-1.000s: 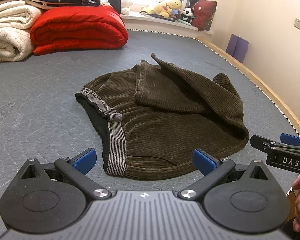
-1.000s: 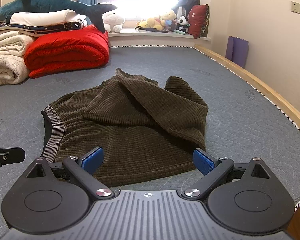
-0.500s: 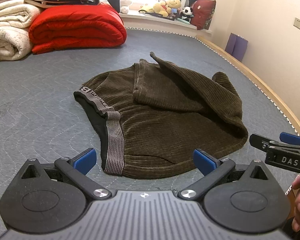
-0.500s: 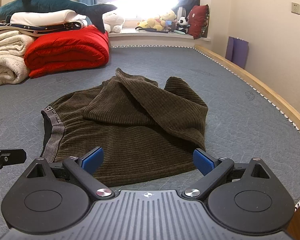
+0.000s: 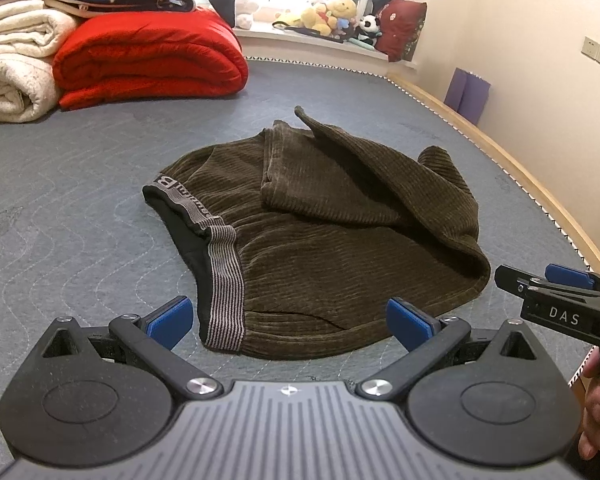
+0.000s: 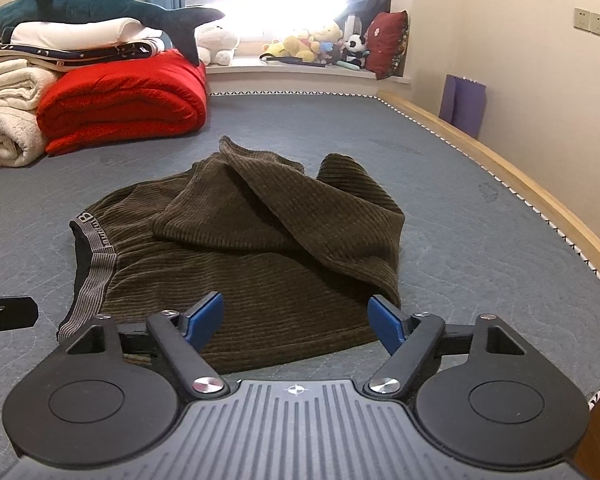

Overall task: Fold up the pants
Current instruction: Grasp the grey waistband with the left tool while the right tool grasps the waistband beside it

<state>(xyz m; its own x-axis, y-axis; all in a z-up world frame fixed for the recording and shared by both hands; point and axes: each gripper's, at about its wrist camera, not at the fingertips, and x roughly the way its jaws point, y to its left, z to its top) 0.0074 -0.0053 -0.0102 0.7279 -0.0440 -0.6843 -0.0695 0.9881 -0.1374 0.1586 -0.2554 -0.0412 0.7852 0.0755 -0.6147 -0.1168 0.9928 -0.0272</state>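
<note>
The brown corduroy pants (image 5: 340,248) lay crumpled on the grey quilted mattress (image 5: 80,200), striped waistband (image 5: 224,284) toward the left, legs folded over on top. The left gripper (image 5: 288,318) hung just before their near edge, jaws wide and empty. The right gripper (image 6: 296,318) hovered over the near hem, its jaws closing with nothing yet pinched between them.

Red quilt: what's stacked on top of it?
On the red quilt rest a folded navy blanket, a white pillow and a plush shark. Whatever lies behind the stack is hidden.
</note>
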